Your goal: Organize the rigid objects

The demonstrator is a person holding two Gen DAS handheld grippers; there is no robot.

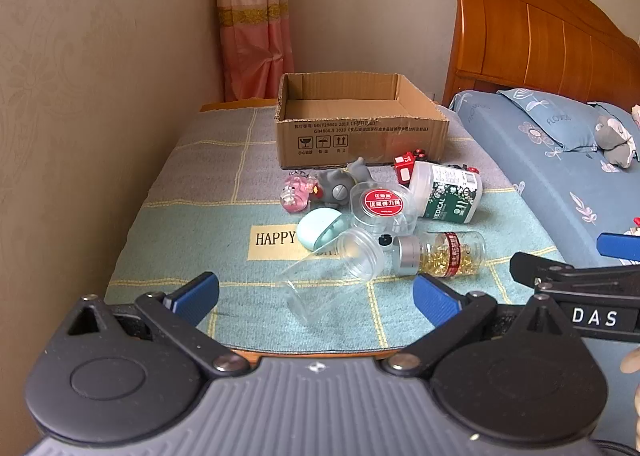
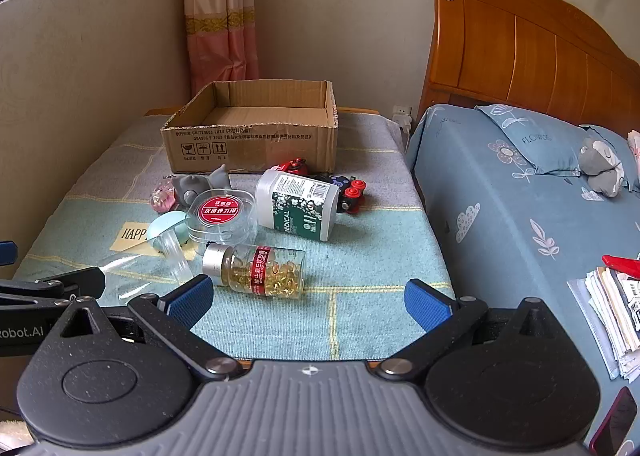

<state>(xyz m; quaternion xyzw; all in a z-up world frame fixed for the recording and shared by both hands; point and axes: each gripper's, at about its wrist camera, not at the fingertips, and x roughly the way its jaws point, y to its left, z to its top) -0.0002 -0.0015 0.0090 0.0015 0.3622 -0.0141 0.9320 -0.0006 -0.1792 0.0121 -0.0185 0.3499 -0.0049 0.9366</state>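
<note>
Eight or so rigid items lie heaped on the cloth-covered table (image 2: 360, 256), none yet in the cardboard box (image 2: 256, 143) behind them, which looks empty: capsule bottle (image 2: 256, 270) on its side nearest the grippers; clear plastic cup (image 1: 332, 276) tipped over just left of it; white medical bottle (image 2: 298, 205) lying down; round clear case with red label (image 2: 220, 211); mint oval case (image 1: 322, 230); grey figurine (image 1: 340, 185); pink trinket (image 1: 294, 195); red toy vehicles (image 2: 352, 191) by the box's front wall. Left gripper (image 1: 316, 294): jaws spread wide, nothing between them, short of the cup. Right gripper (image 2: 308, 298): jaws likewise wide and empty, just short of the capsule bottle. Risks, as judged: both bottles and the cup are round and lying down, so a nudge from one finger could roll them, perhaps off the table's edge; the thin cup may flex or squirt out under a squeeze; items touch, so lifting one may drag its neighbours; the two grippers sit close and could collide
</note>
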